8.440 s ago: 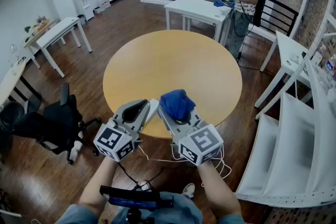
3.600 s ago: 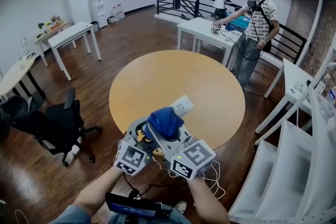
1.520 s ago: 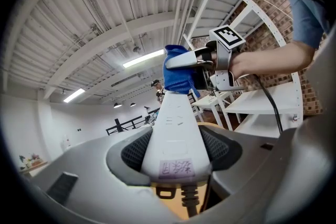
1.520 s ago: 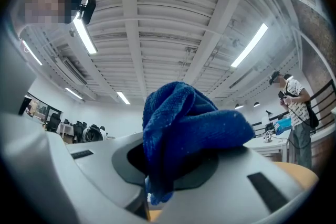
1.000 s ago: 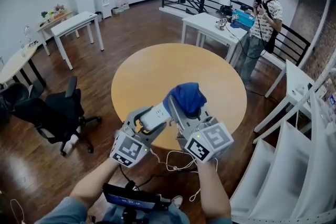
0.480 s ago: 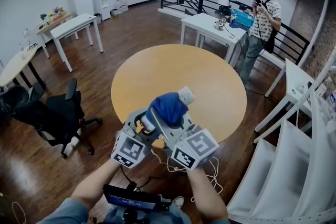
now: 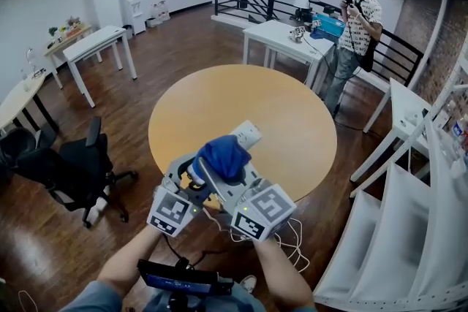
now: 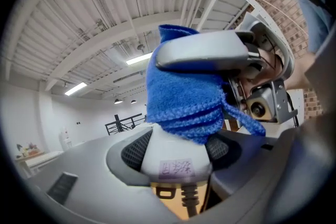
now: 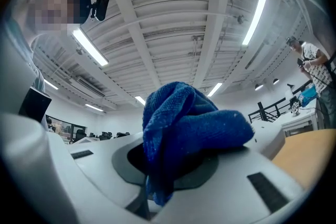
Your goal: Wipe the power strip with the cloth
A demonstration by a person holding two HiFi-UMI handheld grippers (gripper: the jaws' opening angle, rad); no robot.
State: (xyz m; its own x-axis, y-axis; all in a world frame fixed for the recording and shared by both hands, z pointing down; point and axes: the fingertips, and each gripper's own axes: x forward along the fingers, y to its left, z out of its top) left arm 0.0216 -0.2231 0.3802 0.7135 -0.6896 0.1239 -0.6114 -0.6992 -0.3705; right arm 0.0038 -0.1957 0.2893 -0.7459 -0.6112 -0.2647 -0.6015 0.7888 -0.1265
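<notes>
Holding wide, my left gripper [image 7: 189, 173] clamps the cord end of the power strip [image 7: 247, 134] over the table's [image 7: 292, 106] 6 o'clock edge. Its long axis runs 7 to 1 o'clock, free end at 1. The cloth [image 7: 221, 156], pinched tight in my right gripper [image 9: 174, 165], has slid back over the near half, so I judge a wiping stroke is under way.

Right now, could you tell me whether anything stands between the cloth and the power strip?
Nothing visible does: the cloth in the right gripper rests directly on the power strip, which the left gripper holds.
</notes>
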